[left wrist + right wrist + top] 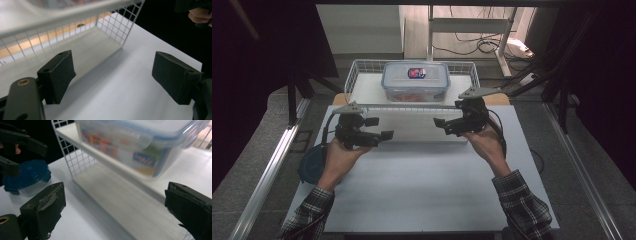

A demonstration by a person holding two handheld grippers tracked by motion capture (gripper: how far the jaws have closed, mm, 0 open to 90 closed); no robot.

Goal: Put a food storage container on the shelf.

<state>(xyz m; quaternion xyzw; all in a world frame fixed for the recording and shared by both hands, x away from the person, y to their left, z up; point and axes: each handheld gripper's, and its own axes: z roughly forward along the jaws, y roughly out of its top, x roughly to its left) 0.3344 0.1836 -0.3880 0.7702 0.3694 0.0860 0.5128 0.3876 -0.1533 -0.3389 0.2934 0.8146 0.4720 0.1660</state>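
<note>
both jaws wide, nothing held; left gripper (379, 128) and right gripper (441, 123) flank the wire basket (354, 75) holding the lidded container (415, 80); i judge approach step; next: close on the basket's sides evenly.

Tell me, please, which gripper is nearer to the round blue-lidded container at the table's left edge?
Left. The left gripper is open just above and right of the blue-lidded container; the right gripper, also open, is across the table.
</note>
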